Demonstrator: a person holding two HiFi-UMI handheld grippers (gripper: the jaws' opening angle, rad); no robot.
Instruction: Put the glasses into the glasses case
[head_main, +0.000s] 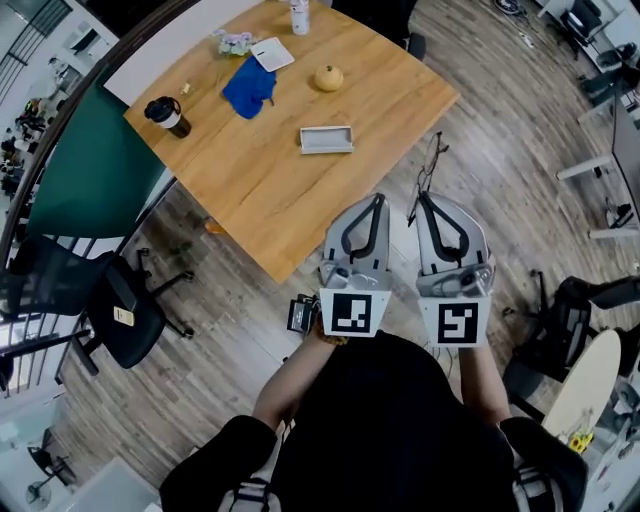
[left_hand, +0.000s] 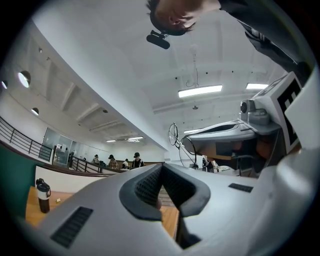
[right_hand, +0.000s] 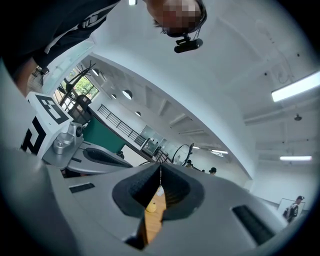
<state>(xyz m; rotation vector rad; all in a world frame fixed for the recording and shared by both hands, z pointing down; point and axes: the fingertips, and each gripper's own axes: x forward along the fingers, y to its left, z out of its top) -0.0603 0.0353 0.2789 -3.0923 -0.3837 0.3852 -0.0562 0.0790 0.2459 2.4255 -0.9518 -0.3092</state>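
Observation:
The grey-white glasses case (head_main: 326, 139) lies on the wooden table (head_main: 250, 190), past both grippers. My right gripper (head_main: 421, 198) is shut on the thin dark-framed glasses (head_main: 432, 160), which stick out beyond its tips over the floor near the table's right corner. In the right gripper view the glasses (right_hand: 182, 153) show just above the closed jaw tips of the right gripper (right_hand: 160, 165). My left gripper (head_main: 379, 198) hangs beside it with its jaws shut on nothing. From the left gripper view (left_hand: 161, 166), the glasses (left_hand: 173, 134) hang at the right gripper's tip.
On the table lie a blue cloth (head_main: 248, 88), a yellow round object (head_main: 328, 77), a dark cup (head_main: 168, 115), a white card (head_main: 272, 53) and a bottle (head_main: 299, 15). A black office chair (head_main: 115, 305) stands at the left, and a skateboard (head_main: 585, 385) at the right.

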